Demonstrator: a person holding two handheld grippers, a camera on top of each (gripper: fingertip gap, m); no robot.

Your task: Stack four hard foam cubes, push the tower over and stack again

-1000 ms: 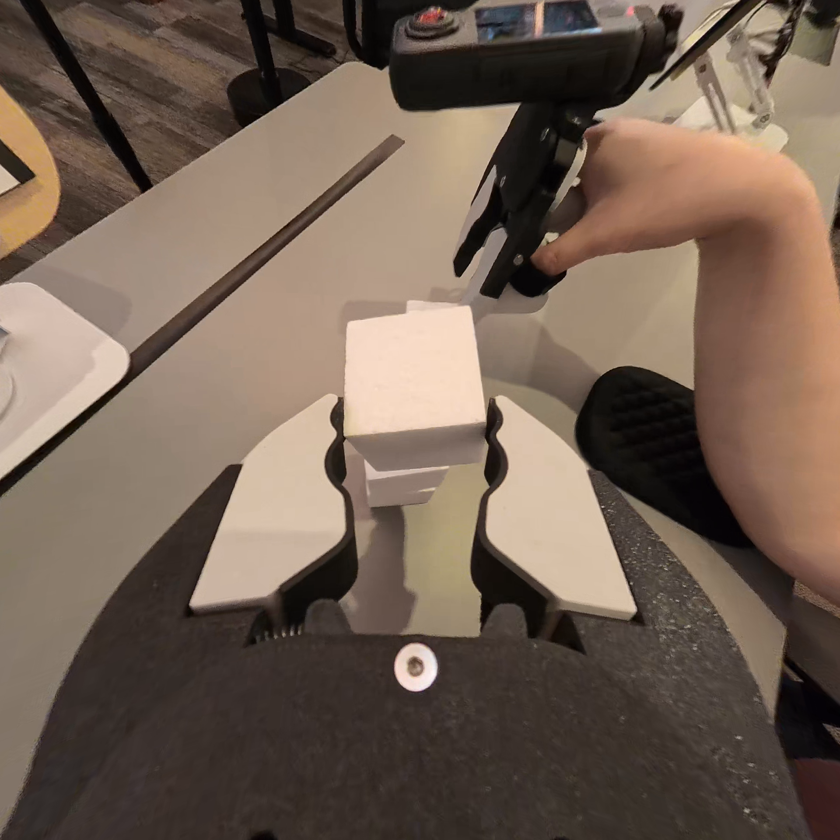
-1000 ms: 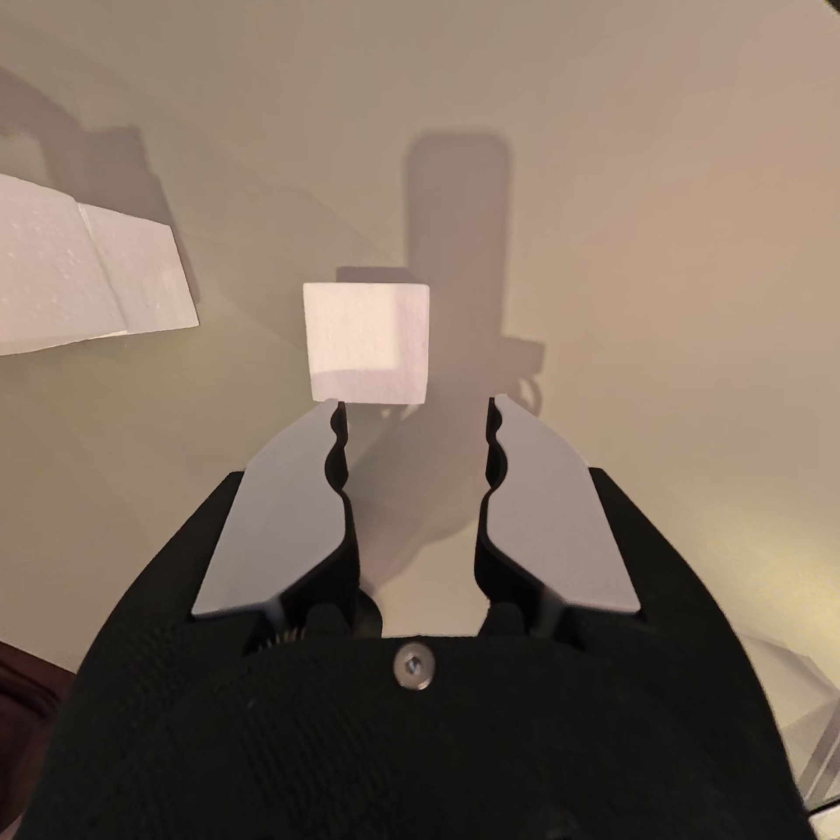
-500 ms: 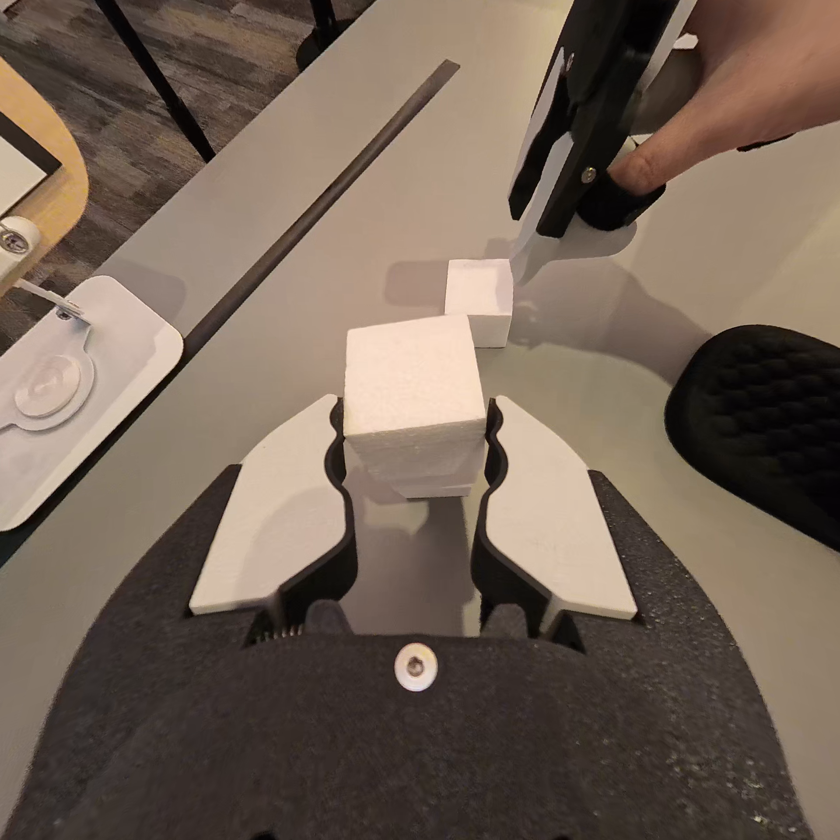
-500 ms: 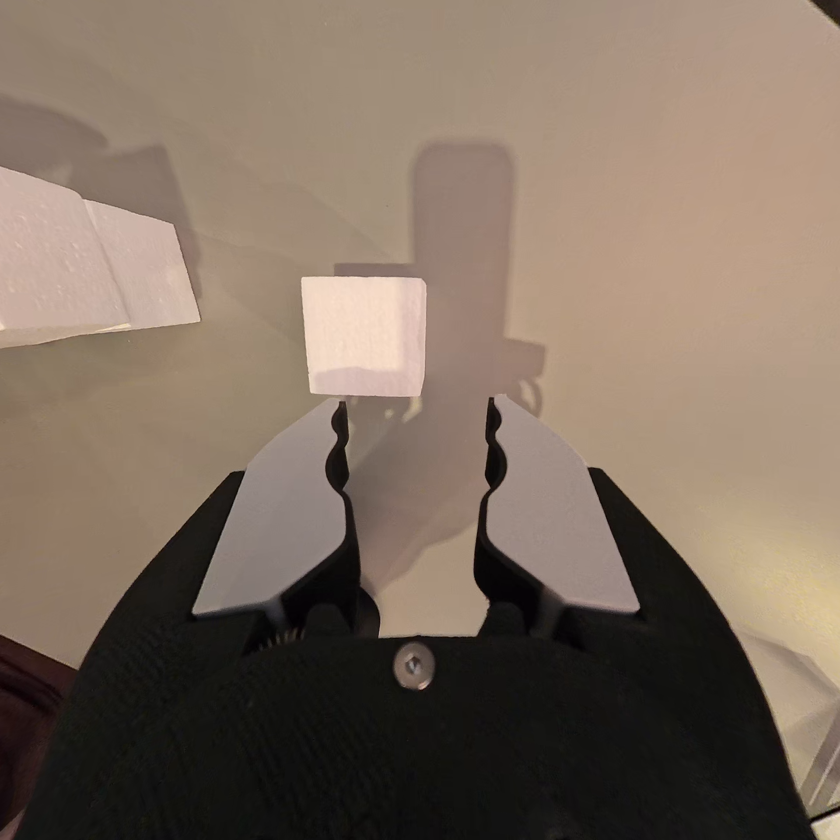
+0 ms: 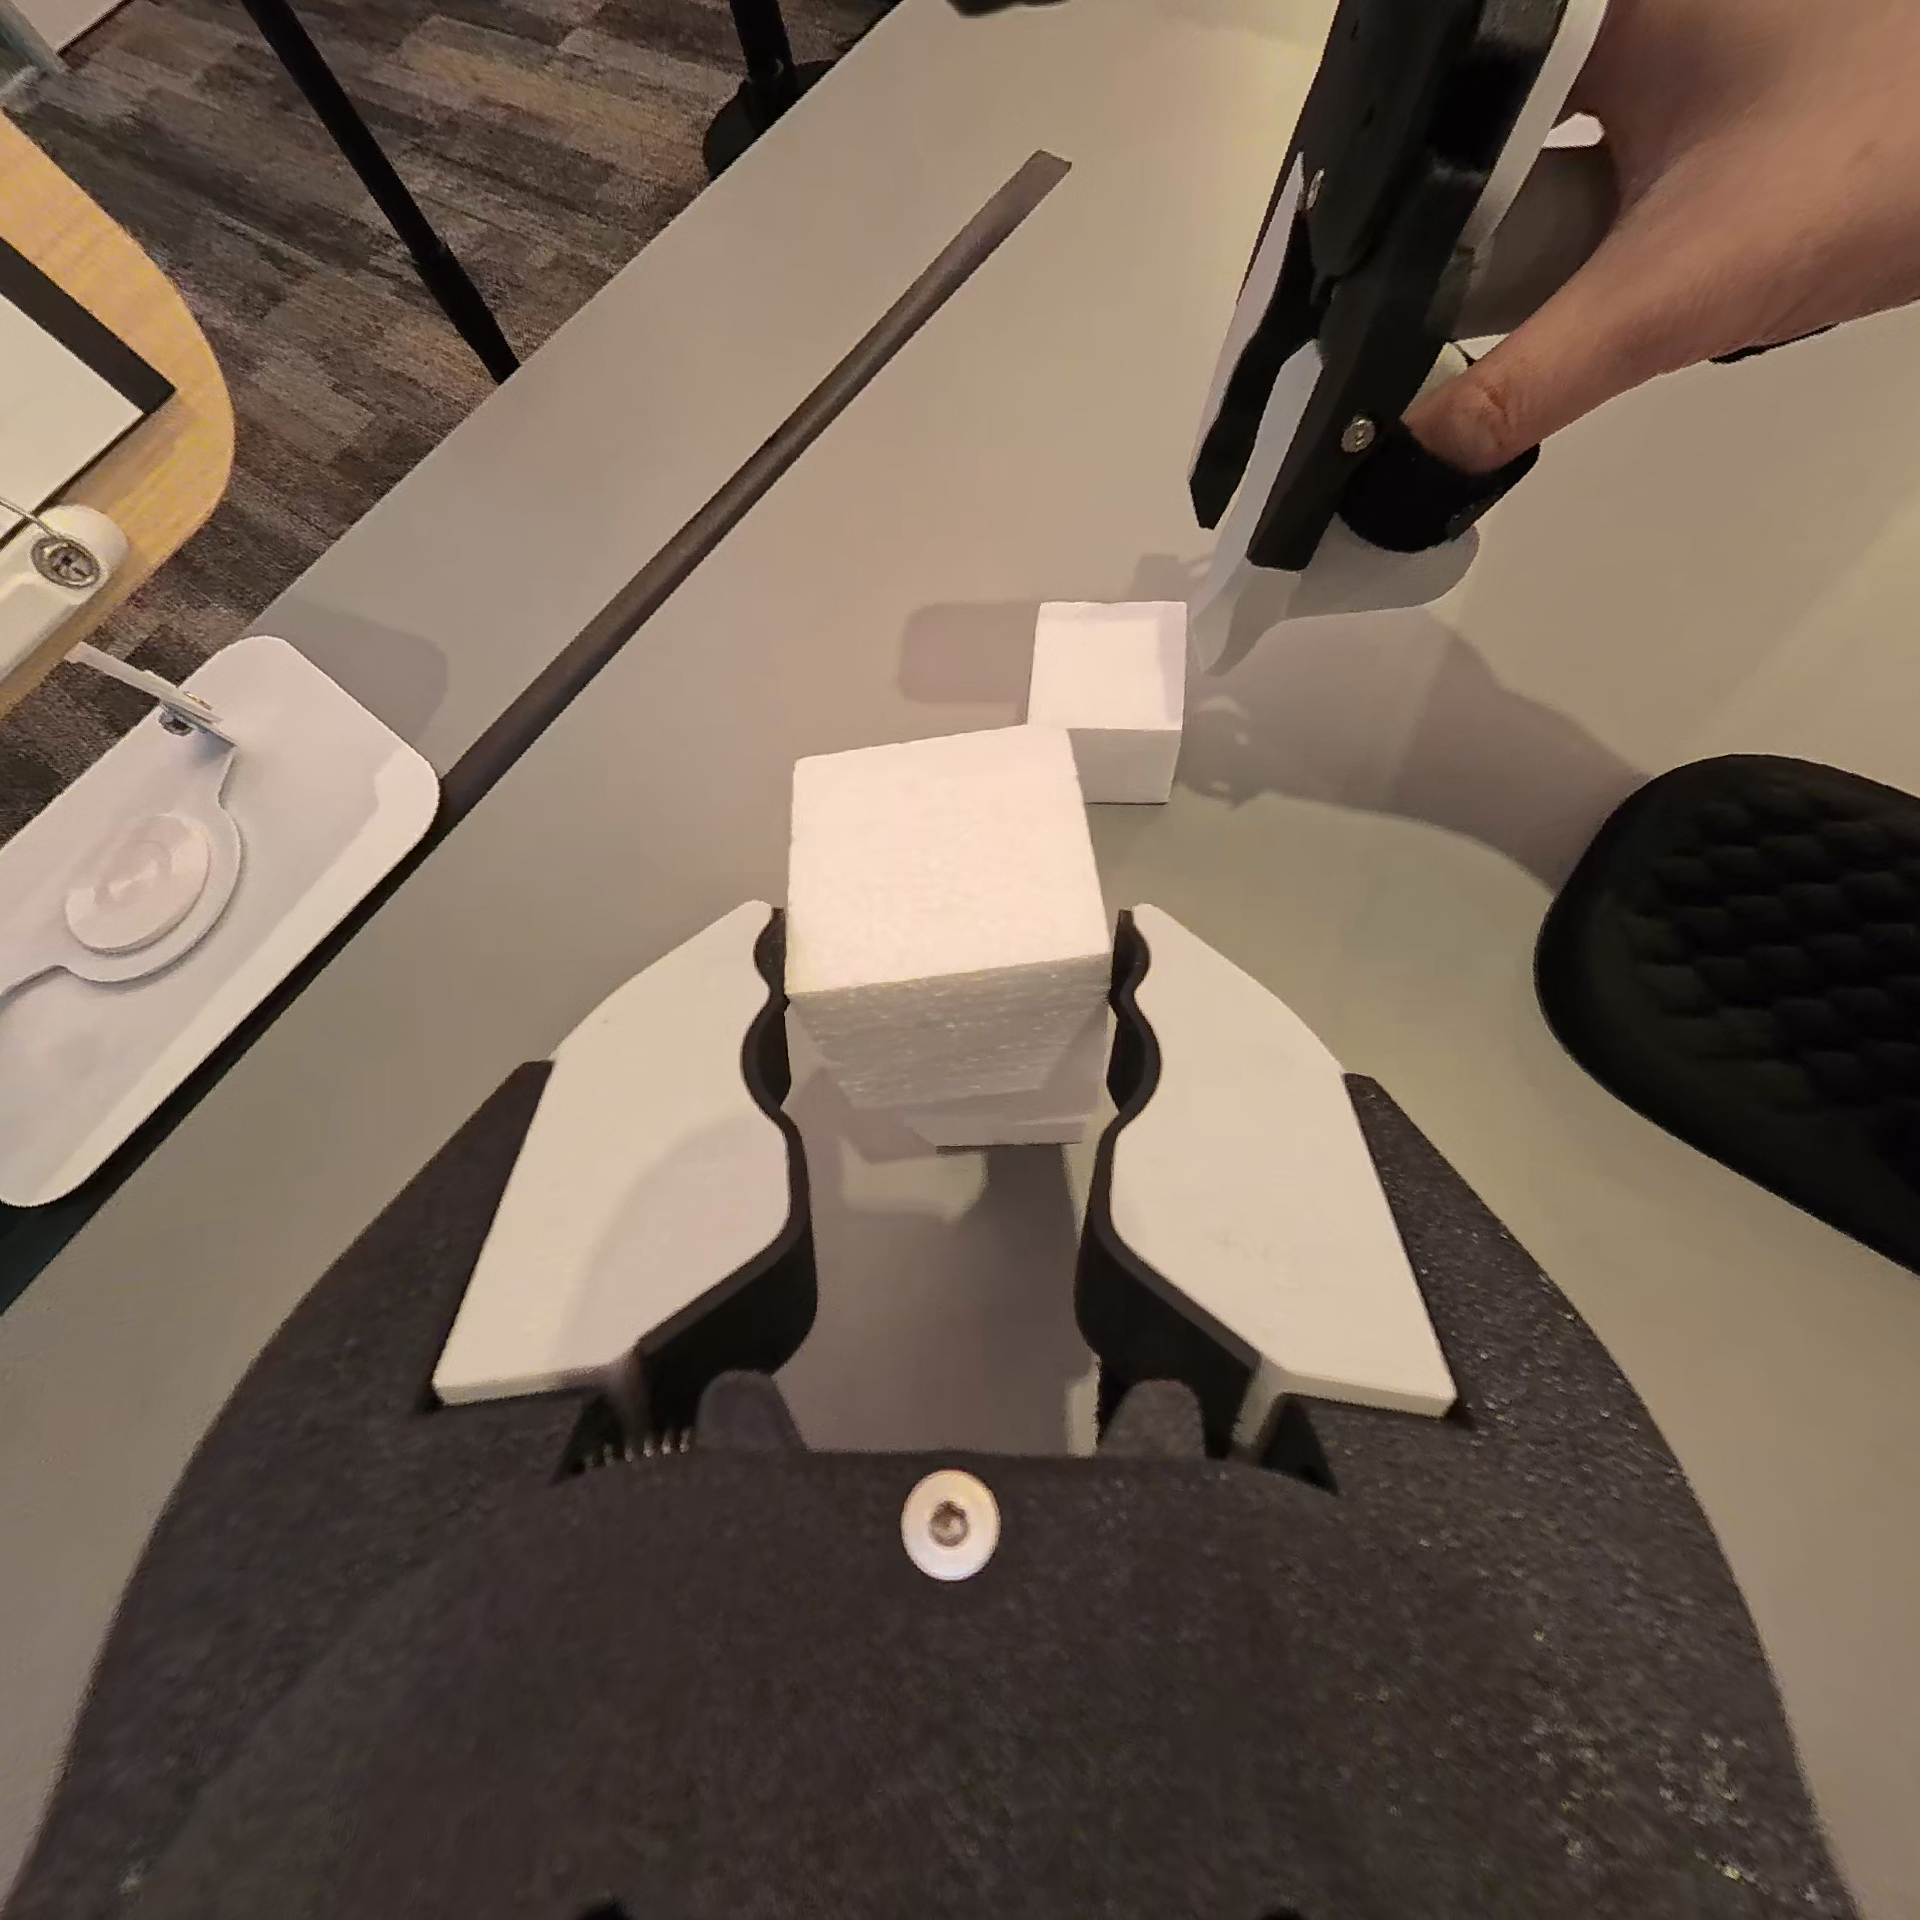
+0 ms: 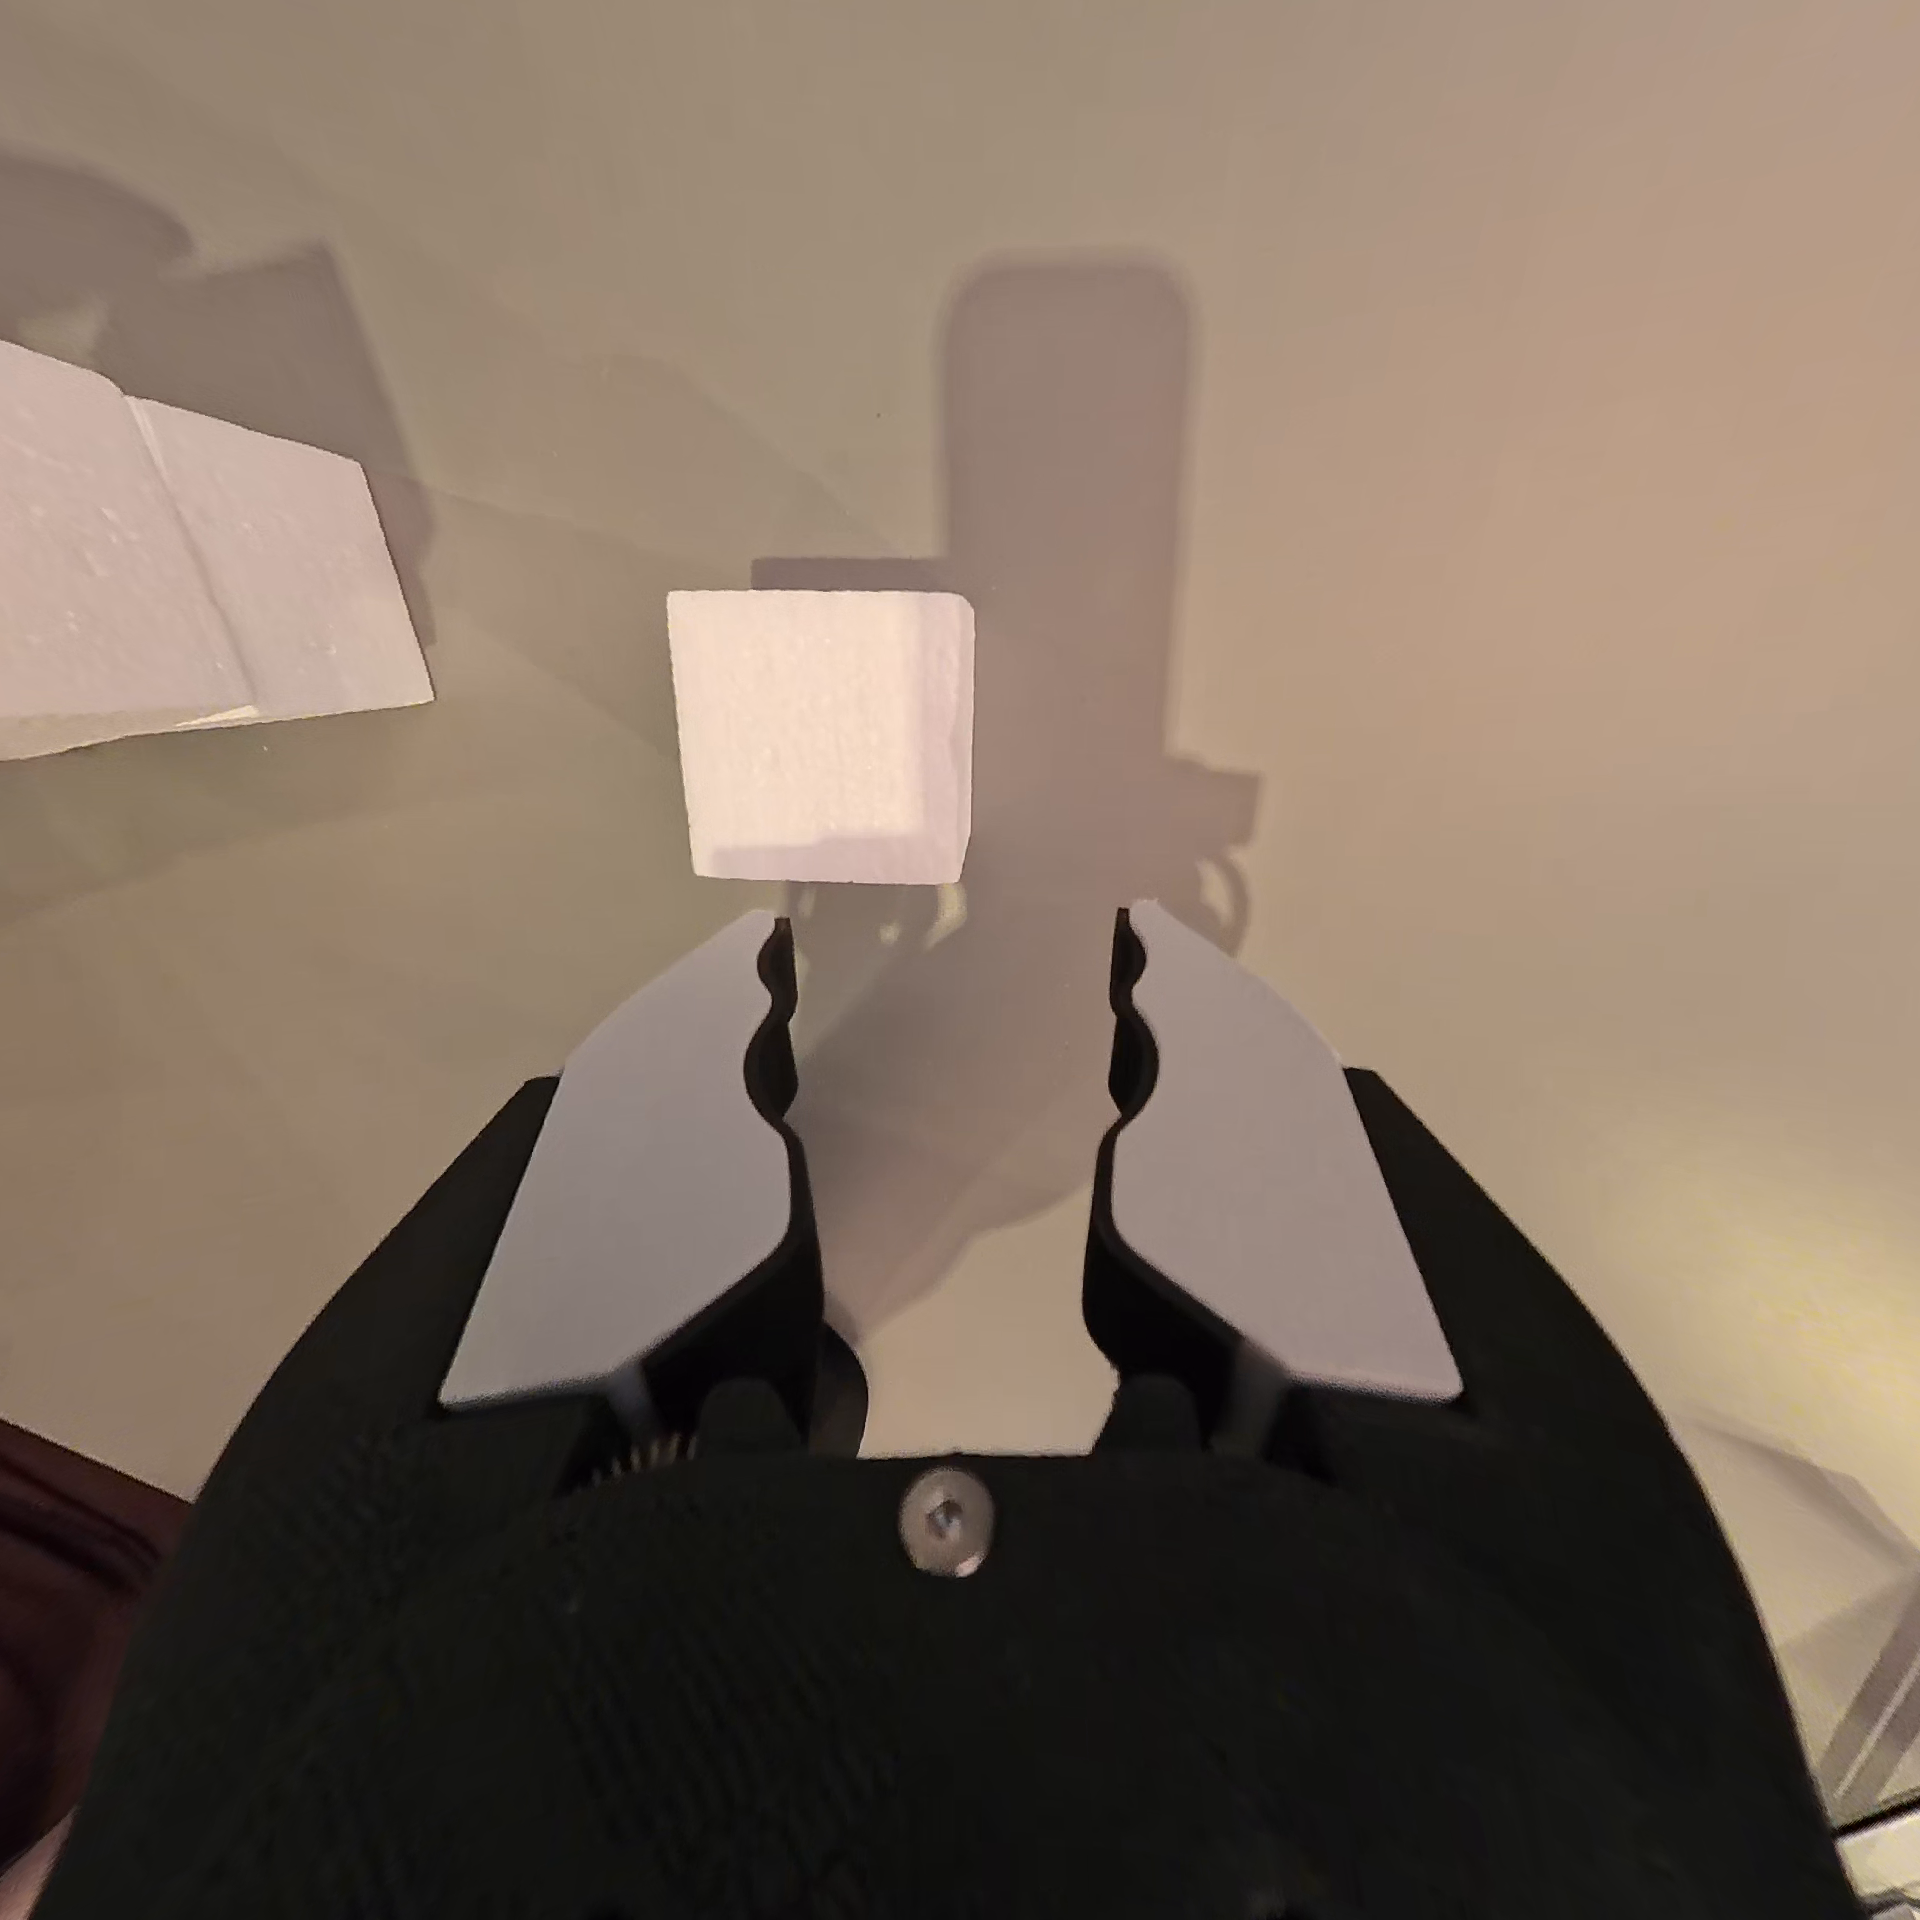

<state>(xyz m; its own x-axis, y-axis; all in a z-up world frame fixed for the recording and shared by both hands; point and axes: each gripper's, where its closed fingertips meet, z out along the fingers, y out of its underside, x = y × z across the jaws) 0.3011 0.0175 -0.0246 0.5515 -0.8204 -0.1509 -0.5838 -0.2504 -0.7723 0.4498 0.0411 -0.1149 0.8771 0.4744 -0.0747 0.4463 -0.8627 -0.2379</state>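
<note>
Nowhere any readable writing or brand marks. Grey bench (image 5: 582, 810), matt, crossed by a dark groove (image 5: 748, 457) running toward its far edge; beyond the left edge, dark patterned carpet and black stand legs. White flat plate (image 5: 197, 894) at the left edge, black mesh pad (image 5: 1745, 997) toward the right edge.

Left gripper (image 5: 945, 956) with fingers (image 5: 665, 1143) closed against both sides of a white foam cube (image 5: 935, 894), held tilted over a second cube (image 5: 997, 1127) on the bench, barely visible under it; touching or not, cannot tell. Lone cube (image 5: 1112, 696) just beyond, flat on the bench.

Right gripper (image 6: 951, 920) held by a hand (image 5: 1704, 177), pointed down, fingers (image 6: 644, 1164) spread and holding nothing, tips just short of the lone cube (image 6: 821, 738).
</note>
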